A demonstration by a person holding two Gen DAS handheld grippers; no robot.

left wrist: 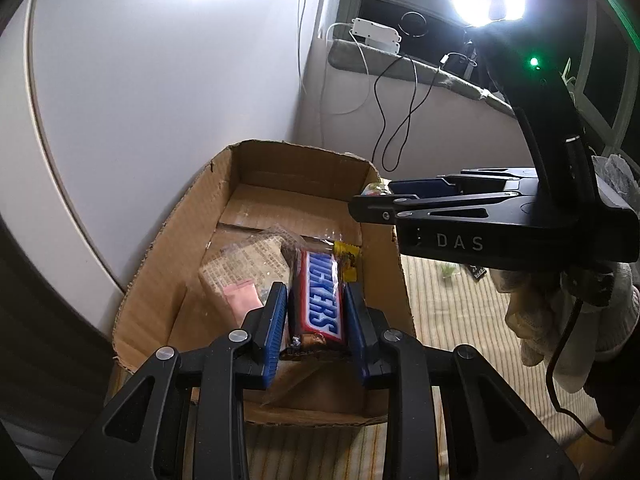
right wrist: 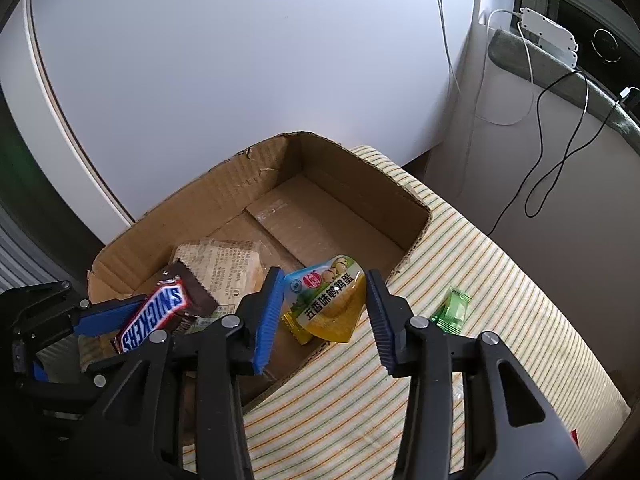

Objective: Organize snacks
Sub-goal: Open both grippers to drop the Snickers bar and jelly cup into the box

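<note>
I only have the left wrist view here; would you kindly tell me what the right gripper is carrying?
Observer: A yellow pouch printed with eggs sits between the fingers of the right gripper.
Operator: Thank you. Is it over the cardboard box yet?
Observer: It hangs above the rim of the cardboard box, its lower tip over the striped cloth.
Operator: Do both fingers touch it?
Observer: Both appear to touch its side edges.

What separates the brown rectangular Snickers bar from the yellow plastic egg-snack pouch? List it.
The Snickers bar is long and brown; the pouch is squat, yellow, partly see-through. The left gripper clamps the bar over the cardboard box; the pouch sits in the right gripper at the box rim. Both: sealed snacks.
</note>
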